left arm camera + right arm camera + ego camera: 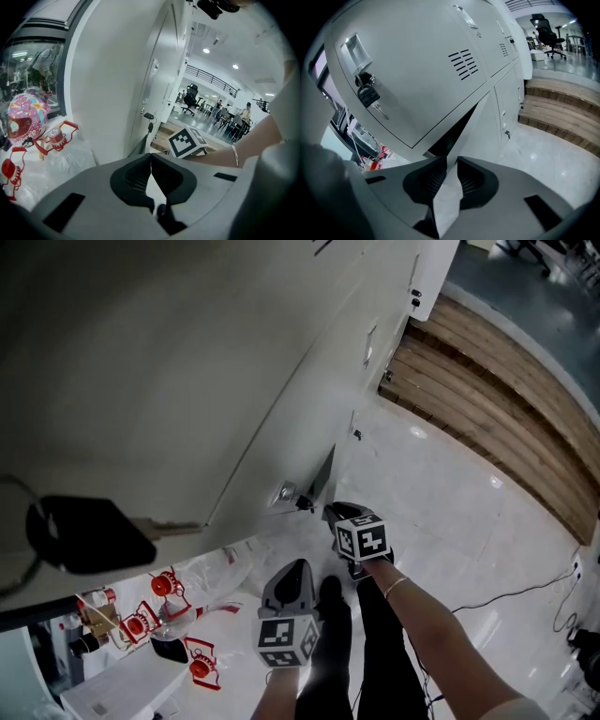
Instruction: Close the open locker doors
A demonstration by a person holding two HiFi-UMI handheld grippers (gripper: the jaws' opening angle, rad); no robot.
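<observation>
Far left in the head view, very near the camera: a black plastic key with silver blade (84, 535), stuck in the wall of pale grey metal lockers (187, 362). Below it, on the floor, a crumpled clear plastic bag with red print (202, 582). In the left gripper view, also a pink patterned helmet (26, 117) behind glass at the left edge.

Next to the right, the left gripper (298, 566), held low in front of the lockers, well apart from any door. Jaws closed fully together, tip against tip, with nothing between.

Further right, 1 lower locker door of pale grey metal (487, 124), standing ajar, with a dark wedge of gap along its upper side. Just above it, a closed door with vent slots and a small black key (368, 96) hanging in its lock.

Right gripper (452, 159) at this ajar door: jaws narrow, closed on the door's free edge, as far as visible.

Far right: brown wooden steps (487, 399) and the glossy white floor (441, 493).
</observation>
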